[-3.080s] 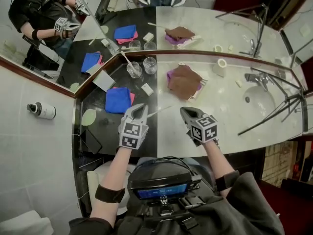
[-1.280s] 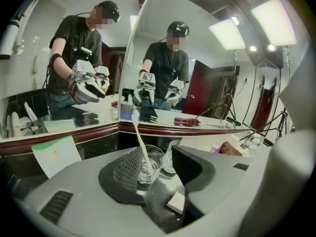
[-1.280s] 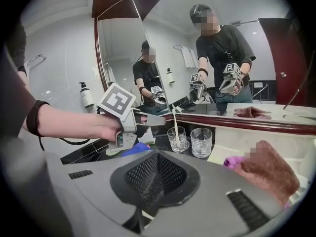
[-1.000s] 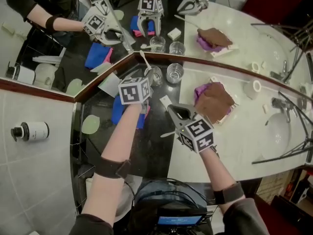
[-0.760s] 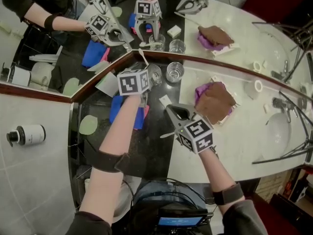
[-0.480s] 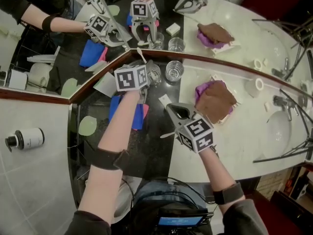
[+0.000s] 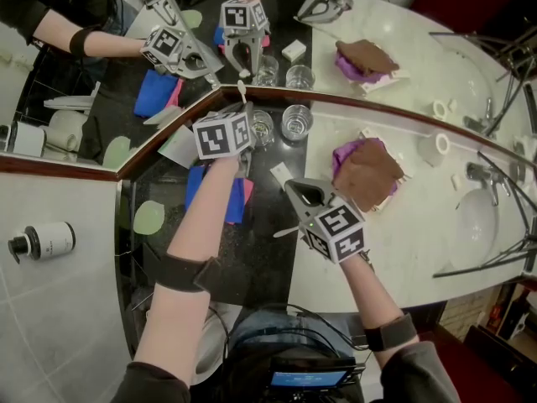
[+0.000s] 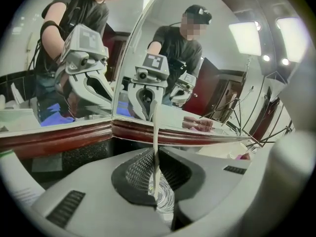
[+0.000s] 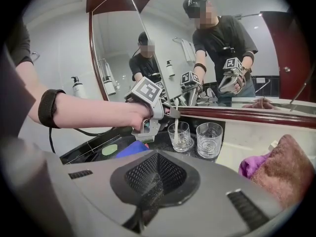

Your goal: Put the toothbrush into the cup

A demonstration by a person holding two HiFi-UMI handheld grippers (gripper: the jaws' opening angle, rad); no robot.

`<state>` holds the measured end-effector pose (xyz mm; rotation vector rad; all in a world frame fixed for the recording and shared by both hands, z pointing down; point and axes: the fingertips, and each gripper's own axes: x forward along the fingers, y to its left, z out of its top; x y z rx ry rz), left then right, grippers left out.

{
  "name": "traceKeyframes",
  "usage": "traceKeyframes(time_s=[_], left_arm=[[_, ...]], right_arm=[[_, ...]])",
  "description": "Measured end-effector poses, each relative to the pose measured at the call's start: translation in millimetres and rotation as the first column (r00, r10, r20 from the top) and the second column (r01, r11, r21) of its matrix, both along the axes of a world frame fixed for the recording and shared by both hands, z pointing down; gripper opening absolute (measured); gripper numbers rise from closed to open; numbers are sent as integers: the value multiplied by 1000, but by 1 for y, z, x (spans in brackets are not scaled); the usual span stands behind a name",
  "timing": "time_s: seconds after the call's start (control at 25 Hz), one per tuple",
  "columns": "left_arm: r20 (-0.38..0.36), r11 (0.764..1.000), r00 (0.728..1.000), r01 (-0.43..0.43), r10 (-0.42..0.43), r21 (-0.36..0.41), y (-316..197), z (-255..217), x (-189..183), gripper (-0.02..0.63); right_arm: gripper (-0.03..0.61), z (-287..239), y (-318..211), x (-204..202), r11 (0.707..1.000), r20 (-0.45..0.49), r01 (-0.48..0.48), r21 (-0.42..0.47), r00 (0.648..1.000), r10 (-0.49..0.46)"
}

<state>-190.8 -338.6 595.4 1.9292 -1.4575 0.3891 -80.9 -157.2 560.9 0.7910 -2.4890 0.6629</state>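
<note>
L gripper (image 8: 156,174) fingers just closed, pinching toothbrush (image 8: 156,132); its tip in cup (image 9: 181,135), blurry; R gripper (image 9: 148,184) fingers pressed together, empty

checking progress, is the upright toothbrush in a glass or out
In. The toothbrush has its lower end inside the left glass and its top above the rim, pinched by the left gripper, whose jaws have just closed.

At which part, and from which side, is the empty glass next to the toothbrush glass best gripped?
Likely its near wall at the rim, one jaw inside, one outside, from above: the empty glass stands upright and open, the mirror close behind, the toothbrush glass close on its left.
</note>
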Motion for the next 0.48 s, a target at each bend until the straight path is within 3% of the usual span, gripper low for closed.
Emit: traceKeyframes(time_s=[0.48], left_arm=[[99,985,995,-43,27,167,16,-59,9,20]], right_arm=[[17,-20,10,14,1000,8,-12,24,1000,12]])
